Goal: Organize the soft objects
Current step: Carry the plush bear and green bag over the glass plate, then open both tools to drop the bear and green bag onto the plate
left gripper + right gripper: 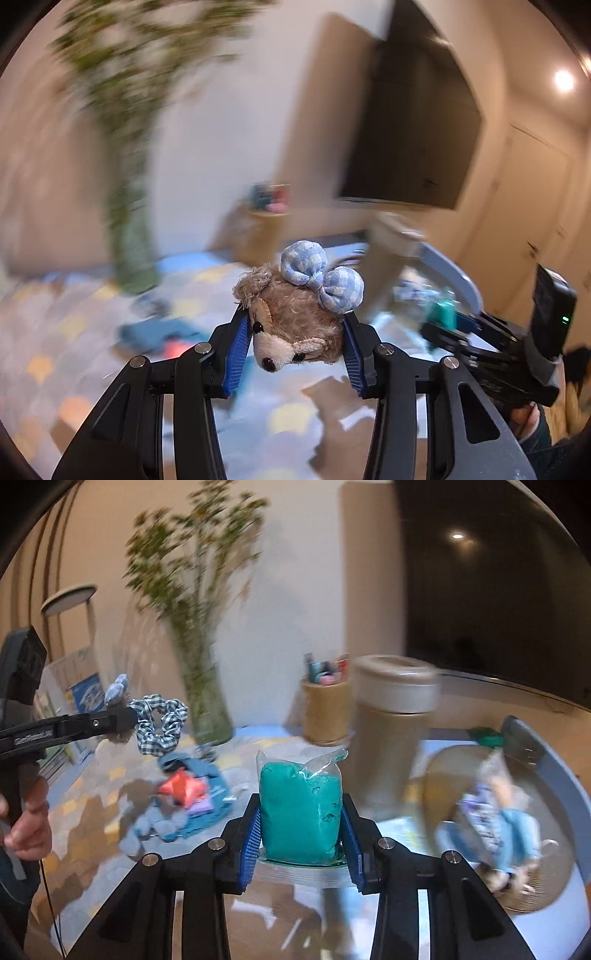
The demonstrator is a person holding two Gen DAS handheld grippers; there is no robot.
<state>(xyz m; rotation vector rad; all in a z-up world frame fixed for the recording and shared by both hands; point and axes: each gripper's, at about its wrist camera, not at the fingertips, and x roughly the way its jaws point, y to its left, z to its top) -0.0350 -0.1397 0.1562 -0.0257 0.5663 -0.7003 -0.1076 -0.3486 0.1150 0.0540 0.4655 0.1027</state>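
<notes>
My left gripper [295, 332] is shut on a small brown plush bear head [295, 325] with a blue checked bow, held in the air above the table. It also shows at the left of the right wrist view [118, 720]. My right gripper [301, 834] is shut on a bag of teal dough [299, 812] wrapped in clear plastic, and shows at the right of the left wrist view [443, 314]. A checked scrunchie [159, 723] appears beside the left gripper's tip. A pile of blue cloth and an orange soft piece [181, 792] lies on the table.
A grey basket [554, 775] at the right holds soft toys [509, 830]. A beige canister [391, 731], a wooden pen cup [325, 716] and a glass vase with branches [207, 709] stand at the back. A dark screen [480, 590] hangs behind.
</notes>
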